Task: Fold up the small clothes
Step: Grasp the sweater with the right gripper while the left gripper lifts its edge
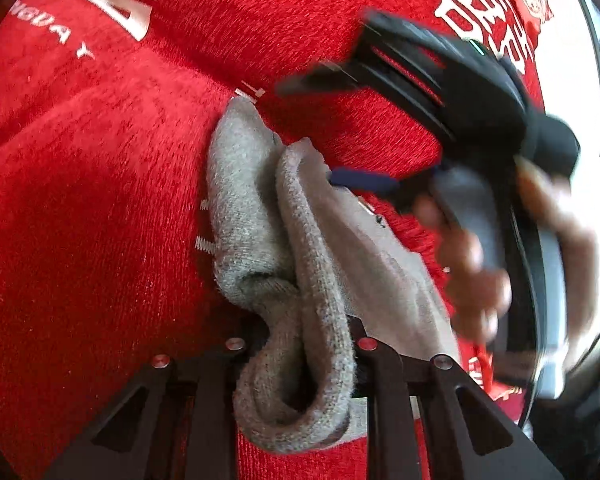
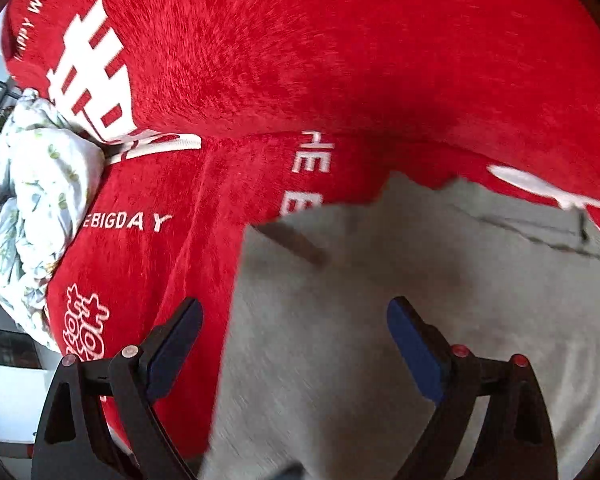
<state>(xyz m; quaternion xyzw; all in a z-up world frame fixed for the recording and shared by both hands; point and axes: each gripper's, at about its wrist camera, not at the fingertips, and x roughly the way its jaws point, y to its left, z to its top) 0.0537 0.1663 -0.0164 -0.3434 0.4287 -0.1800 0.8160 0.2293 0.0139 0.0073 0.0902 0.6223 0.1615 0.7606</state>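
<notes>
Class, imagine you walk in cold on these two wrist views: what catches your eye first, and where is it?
The bright red blanket with white lettering fills both views. In the left wrist view, the left gripper is clamped on a bunched grey garment at bottom centre. In the right wrist view, the right gripper hangs open over the grey cloth, with a crumpled floral fabric at the left edge.

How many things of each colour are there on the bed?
Red: 1, the red blanket
Grey: 1, the grey garment
White with flowers: 1, the floral bundle
Black: 2, the left gripper and right gripper
Total: 5
</notes>
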